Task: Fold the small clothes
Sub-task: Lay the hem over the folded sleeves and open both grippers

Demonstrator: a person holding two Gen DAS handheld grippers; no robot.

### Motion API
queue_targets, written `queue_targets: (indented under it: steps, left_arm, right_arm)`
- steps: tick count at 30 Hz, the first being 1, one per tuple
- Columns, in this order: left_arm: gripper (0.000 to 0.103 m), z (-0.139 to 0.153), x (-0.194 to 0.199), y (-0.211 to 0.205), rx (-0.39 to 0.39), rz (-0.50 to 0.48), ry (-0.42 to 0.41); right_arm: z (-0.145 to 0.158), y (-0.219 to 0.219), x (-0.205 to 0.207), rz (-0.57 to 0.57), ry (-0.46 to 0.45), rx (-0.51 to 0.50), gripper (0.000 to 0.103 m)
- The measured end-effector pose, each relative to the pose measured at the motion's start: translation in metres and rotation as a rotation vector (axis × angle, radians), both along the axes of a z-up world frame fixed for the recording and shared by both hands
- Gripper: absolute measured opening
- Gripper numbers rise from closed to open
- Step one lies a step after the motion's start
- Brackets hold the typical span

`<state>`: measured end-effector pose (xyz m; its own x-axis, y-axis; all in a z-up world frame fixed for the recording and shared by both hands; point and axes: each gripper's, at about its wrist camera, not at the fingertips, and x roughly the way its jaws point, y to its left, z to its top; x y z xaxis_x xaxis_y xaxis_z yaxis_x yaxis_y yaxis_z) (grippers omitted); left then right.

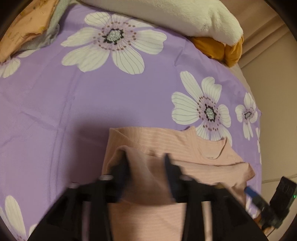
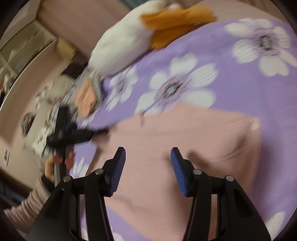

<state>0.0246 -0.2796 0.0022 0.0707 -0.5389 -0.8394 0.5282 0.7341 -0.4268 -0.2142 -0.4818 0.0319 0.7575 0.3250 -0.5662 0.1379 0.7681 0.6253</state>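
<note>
On the bed, over a purple sheet (image 1: 74,103) printed with big white flowers, lies a pink ribbed top (image 1: 148,213), partly folded, neckline toward the far right in the left wrist view. Left tool (image 1: 146,163): fingers blurred, set apart, with a raised fold of the pink fabric bunched between them; fabric drapes over and around the fingers (image 1: 120,168). Whether they pinch it firmly, cannot tell; blur hides the contact. Right tool (image 2: 148,170): jaws wide apart, blue ribbed pads (image 2: 117,174) bare, nothing between them, hovering above the flat body of the top (image 2: 185,139). Right wrist view is motion-smeared. In it the left tool (image 2: 74,136) shows at the top's left edge, a hand (image 2: 55,165) in a ribbed pink sleeve gripping its handle. Far side of the bed: white plush blanket (image 1: 185,16) with an orange cloth (image 1: 219,50) tucked under its end. Far left corner in the left wrist view: peach fabric (image 1: 27,27) stacked on a grey piece (image 1: 50,31). Beige wall panels beyond the bed's right edge.
</note>
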Motion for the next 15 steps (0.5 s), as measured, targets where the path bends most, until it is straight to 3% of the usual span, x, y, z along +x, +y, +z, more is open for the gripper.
queue_targets:
  steps: [11, 15]
  left_arm:
    - [0.048, 0.022, -0.014, 0.008, 0.017, -0.006, -0.134]
    - [0.048, 0.024, -0.027, 0.01, 0.032, -0.045, -0.168]
  right_arm:
    - [-0.032, 0.061, 0.05, 0.194, 0.098, -0.009, 0.05]
    - [-0.037, 0.064, 0.067, 0.177, 0.128, -0.042, 0.05]
